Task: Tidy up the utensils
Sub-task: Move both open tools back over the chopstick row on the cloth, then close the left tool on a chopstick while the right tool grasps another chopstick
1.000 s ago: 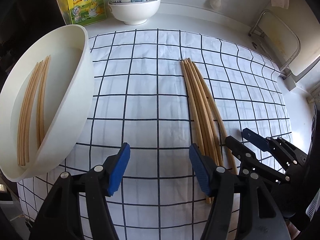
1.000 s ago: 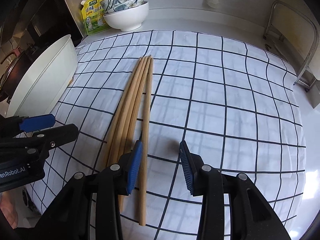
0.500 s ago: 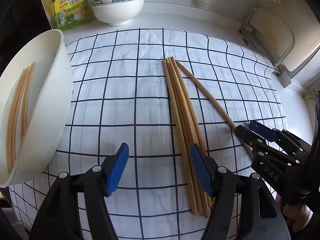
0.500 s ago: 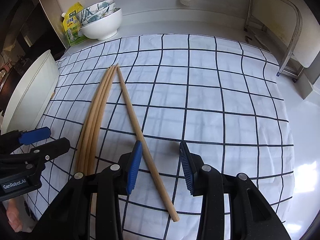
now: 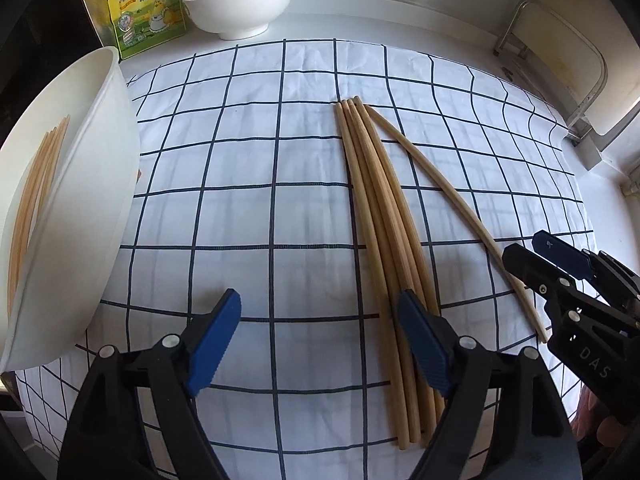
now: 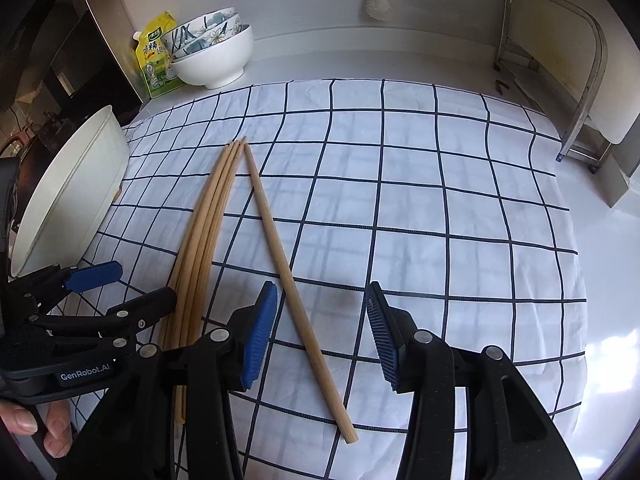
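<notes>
Three wooden chopsticks point(image 5: 384, 220) lie bundled on the checked cloth point(image 5: 240, 200). A single chopstick point(image 5: 452, 200) fans off to their right. My left gripper point(image 5: 320, 340) hovers low over the cloth with its jaws opening. Only cloth lies between them, and the bundle runs under its right pad point(image 5: 420, 344). My right gripper point(image 6: 320, 336) is also opening. The single chopstick point(image 6: 288, 272) lies loose between its jaws, close to the left pad point(image 6: 260, 336). Several more chopsticks point(image 5: 36, 184) rest in the white tub point(image 5: 100, 200) at the left.
Stacked bowls point(image 5: 240, 4) and a yellow-green seasoning pouch point(image 5: 144, 12) stand against the back wall. A metal rack point(image 6: 580, 80) stands at the right, off the cloth. A person's fingers point(image 6: 52, 428) hold the left gripper point(image 6: 124, 286).
The single chopstick has swung out to the right, away from the bundle, and now lies between the right jaws. Both grippers' jaws stand wider, the left much more so.
</notes>
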Demonstrator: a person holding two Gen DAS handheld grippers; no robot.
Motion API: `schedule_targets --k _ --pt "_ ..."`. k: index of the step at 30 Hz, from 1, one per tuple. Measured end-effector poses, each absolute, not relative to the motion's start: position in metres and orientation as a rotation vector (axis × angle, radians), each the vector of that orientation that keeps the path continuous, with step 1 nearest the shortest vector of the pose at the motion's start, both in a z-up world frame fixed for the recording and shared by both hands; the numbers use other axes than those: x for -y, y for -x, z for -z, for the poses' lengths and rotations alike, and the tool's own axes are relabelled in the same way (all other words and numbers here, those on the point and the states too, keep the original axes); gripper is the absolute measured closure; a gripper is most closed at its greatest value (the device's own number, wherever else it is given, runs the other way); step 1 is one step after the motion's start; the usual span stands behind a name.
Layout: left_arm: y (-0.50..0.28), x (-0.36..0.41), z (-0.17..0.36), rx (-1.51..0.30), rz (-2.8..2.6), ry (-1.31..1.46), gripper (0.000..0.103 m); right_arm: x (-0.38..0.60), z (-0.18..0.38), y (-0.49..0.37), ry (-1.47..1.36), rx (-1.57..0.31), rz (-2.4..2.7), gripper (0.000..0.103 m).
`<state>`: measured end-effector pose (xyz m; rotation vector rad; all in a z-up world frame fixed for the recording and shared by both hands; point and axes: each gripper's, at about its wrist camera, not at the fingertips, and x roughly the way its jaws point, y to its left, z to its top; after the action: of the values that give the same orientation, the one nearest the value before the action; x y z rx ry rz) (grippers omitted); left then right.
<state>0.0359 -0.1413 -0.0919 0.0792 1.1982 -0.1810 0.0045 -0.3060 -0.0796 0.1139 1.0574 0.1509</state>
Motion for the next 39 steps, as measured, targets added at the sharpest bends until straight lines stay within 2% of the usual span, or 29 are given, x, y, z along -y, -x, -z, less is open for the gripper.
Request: schedule_targets --k 3,11,15,28,29,30,31,32,33,34,36,38,39 --pt "-0.036 0.136 0.093 -1.197 0.162 -0.071 0.016 0.306 0.08 -0.006 -0.115 -1.059 -0.149 0.058" --pt "-0.034 0.132 0.099 -1.201 0.122 -0.115 0.013 0.305 0.081 -0.009 -0.114 -1.058 -0.155 0.058" --pt "-0.034 0.128 0.101 -1.207 0.103 -0.107 0.006 0.303 0.083 -0.011 -0.102 -1.056 -0.157 0.058" --pt "-0.044 0.132 0.104 -1.177 0.072 -0.1 0.006 0.284 0.091 -0.024 0.075 -1.037 -0.169 0.058" --pt "-0.043 0.133 0.103 -1.172 0.079 -0.107 0.009 0.282 0.091 -0.024 0.084 -1.032 -0.174 0.058" --pt "-0.043 0.135 0.101 -1.168 0.097 -0.106 0.018 0.281 0.091 -0.024 0.086 -1.03 -0.178 0.06" --pt "-0.042 0.14 0.1 -1.165 0.112 -0.103 0.023 0.28 0.091 -0.024 0.085 -1.027 -0.182 0.065" --pt "-0.041 0.143 0.097 -1.16 0.124 -0.11 0.035 0.279 0.091 -0.024 0.089 -1.023 -0.19 0.068" --pt "-0.04 0.146 0.095 -1.159 0.136 -0.122 0.047 0.277 0.091 -0.024 0.096 -1.019 -0.196 0.076" --pt "-0.04 0.148 0.094 -1.158 0.149 -0.122 0.055 0.275 0.091 -0.023 0.102 -1.017 -0.203 0.085" --pt "-0.038 0.15 0.091 -1.161 0.17 -0.126 0.084 0.272 0.091 -0.023 0.104 -1.019 -0.21 0.095" --pt "-0.039 0.151 0.091 -1.173 0.194 -0.121 0.096 0.272 0.09 -0.023 0.084 -1.027 -0.215 0.097" --pt "-0.04 0.152 0.091 -1.179 0.198 -0.119 0.096 0.274 0.09 -0.023 0.064 -1.033 -0.217 0.097"
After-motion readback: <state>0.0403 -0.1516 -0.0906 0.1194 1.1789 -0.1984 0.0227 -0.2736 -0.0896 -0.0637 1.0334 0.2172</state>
